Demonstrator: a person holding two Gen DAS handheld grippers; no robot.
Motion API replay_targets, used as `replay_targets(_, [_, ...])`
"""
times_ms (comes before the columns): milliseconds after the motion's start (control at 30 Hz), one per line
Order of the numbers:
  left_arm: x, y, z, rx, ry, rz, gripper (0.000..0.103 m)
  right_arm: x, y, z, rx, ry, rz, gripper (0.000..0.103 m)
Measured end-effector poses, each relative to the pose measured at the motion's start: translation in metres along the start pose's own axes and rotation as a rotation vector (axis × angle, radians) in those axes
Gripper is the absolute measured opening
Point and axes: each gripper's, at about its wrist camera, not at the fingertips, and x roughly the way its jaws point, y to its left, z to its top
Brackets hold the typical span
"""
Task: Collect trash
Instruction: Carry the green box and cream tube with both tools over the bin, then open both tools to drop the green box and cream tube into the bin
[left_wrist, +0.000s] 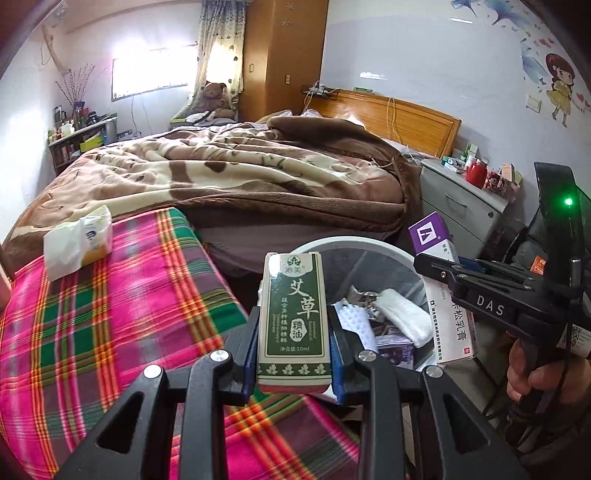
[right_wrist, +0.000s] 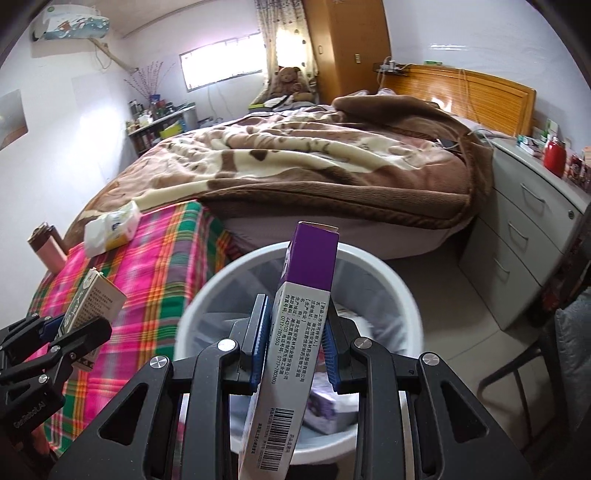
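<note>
My left gripper (left_wrist: 293, 343) is shut on a small green and white box (left_wrist: 291, 317) and holds it upright at the near left rim of the white trash bin (left_wrist: 373, 245). My right gripper (right_wrist: 293, 343) is shut on a long purple and white carton (right_wrist: 295, 339) and holds it above the bin (right_wrist: 399, 291). The bin holds crumpled tissue and wrappers. The right gripper and its carton (left_wrist: 448, 306) show at the right of the left wrist view. The left gripper with the green box (right_wrist: 92, 302) shows at the lower left of the right wrist view.
A pink and green plaid cloth (left_wrist: 110, 314) covers the surface left of the bin, with a tissue pack (left_wrist: 79, 240) and a pink bottle (right_wrist: 48, 247) on it. A bed with a brown blanket (left_wrist: 240, 170) lies behind. A grey drawer cabinet (right_wrist: 524, 236) stands to the right.
</note>
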Motion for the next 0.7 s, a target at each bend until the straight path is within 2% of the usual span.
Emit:
replay_targets(200, [0.014, -0.018, 0.001, 0.012, 0.017, -0.028, 0.033, 0.008, -0.018, -0.001, 0.008, 0.023, -0.03, 0.027])
replay_targets(600, [0.043, -0.036, 0.007, -0.006, 0.045, -0.033, 0.033, 0.028, -0.03, -0.001, -0.006, 0.053, 0.003, 0.028])
replay_targets(667, [0.047, -0.036, 0.007, -0.008, 0.049, -0.03, 0.047, 0.03, -0.03, -0.001, -0.013, 0.059, 0.008, 0.028])
replay_targets(700, [0.049, -0.036, 0.008, -0.011, 0.055, -0.027, 0.057, 0.031, -0.03, -0.001, -0.015, 0.058, 0.007, 0.029])
